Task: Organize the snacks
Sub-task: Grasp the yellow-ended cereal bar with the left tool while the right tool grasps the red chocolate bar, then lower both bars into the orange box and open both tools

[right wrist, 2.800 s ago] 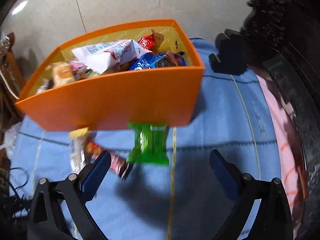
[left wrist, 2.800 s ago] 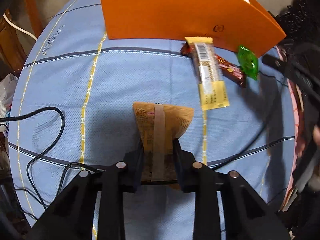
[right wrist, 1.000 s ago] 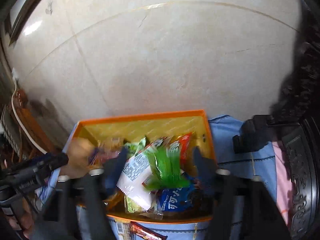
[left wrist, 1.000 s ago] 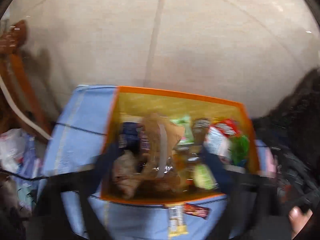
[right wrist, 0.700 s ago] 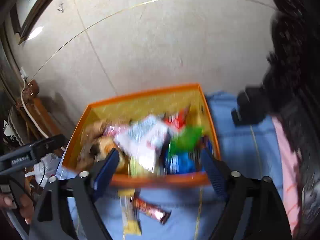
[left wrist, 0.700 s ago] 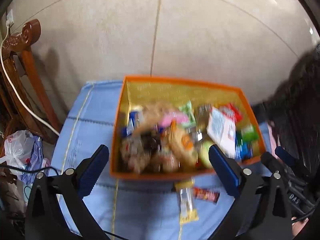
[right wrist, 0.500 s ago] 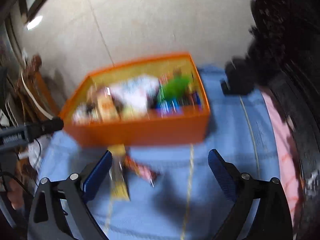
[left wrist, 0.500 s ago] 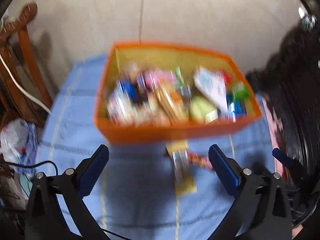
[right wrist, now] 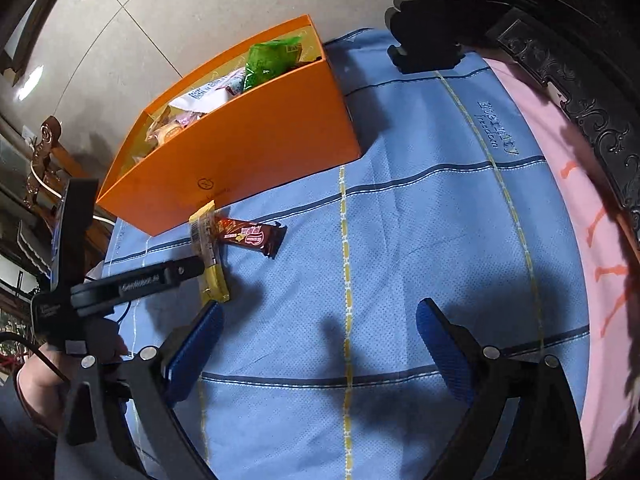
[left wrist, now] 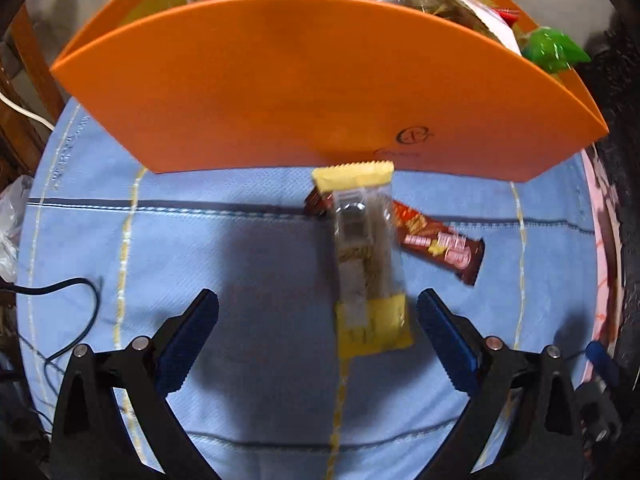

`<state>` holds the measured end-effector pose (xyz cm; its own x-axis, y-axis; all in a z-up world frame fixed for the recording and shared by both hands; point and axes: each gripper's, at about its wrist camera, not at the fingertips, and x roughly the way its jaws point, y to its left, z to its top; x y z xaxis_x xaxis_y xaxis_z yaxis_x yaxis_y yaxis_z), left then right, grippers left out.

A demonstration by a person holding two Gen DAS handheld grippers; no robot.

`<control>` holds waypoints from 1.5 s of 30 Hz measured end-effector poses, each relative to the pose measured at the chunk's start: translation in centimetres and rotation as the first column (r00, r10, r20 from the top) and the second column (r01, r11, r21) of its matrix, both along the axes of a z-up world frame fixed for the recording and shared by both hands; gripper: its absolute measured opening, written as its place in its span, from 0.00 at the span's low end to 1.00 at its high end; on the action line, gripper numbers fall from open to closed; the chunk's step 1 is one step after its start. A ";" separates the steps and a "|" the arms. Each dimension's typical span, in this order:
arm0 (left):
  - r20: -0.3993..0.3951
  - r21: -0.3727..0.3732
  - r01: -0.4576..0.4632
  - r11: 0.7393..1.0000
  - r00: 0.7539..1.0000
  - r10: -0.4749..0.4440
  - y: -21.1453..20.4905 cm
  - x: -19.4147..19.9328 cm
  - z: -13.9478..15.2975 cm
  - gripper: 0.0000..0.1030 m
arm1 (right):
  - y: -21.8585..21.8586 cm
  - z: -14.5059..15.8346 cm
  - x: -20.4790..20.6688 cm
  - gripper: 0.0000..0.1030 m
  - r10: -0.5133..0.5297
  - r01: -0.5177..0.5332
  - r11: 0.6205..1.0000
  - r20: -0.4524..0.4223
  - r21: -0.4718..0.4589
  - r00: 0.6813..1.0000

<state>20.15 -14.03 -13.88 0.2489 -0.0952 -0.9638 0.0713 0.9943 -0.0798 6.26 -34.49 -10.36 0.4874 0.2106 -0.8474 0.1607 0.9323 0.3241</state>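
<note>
Both pairs of fingers are spread wide and hold nothing. A moment ago each carried a snack over the orange box; now those snacks are gone from the jaws and both tools have dropped back toward the cloth.

The left gripper (left wrist: 318, 340) hangs low over the blue tablecloth (left wrist: 200, 248), pointing steeply down. Just ahead of its fingers (left wrist: 188, 336), lined up with the gap though nearer the right one, lies the yellow bar (left wrist: 366, 264), end-on, its far tip touching the foot of the orange box (left wrist: 320, 88). The brown bar (left wrist: 436, 246) lies beyond the right finger, tucked partly under the yellow one and slanting away.

The right gripper (right wrist: 320, 344) has only bare cloth between its fingers (right wrist: 196, 344). Both bars sit ahead and off to its left, with the left tool's black arm crossing in front of the yellow one. The box stands farther ahead, piled with packets, a green packet (right wrist: 272, 60) topping the far corner.

So 2 snacks have gone in and 2 are left on the cloth. I'd judge the left tool is set for the yellow bar, which needs only a short drop and a squeeze across its width. The brown one is pinned at 1 end, so it likely waits its turn.
</note>
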 end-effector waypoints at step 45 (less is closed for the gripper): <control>0.051 -0.053 0.017 0.998 0.999 -0.014 6.0 -3.1 3.2 0.28 | 9.0 2.6 4.6 0.23 0.399 -0.391 0.906 0.019 -0.164 0.917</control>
<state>17.05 -7.98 -10.71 0.2954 -0.1501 -0.9435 0.0920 0.9875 -0.1283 10.86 -25.53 -7.81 0.4346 0.2638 -0.8611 -0.2437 0.9549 0.1695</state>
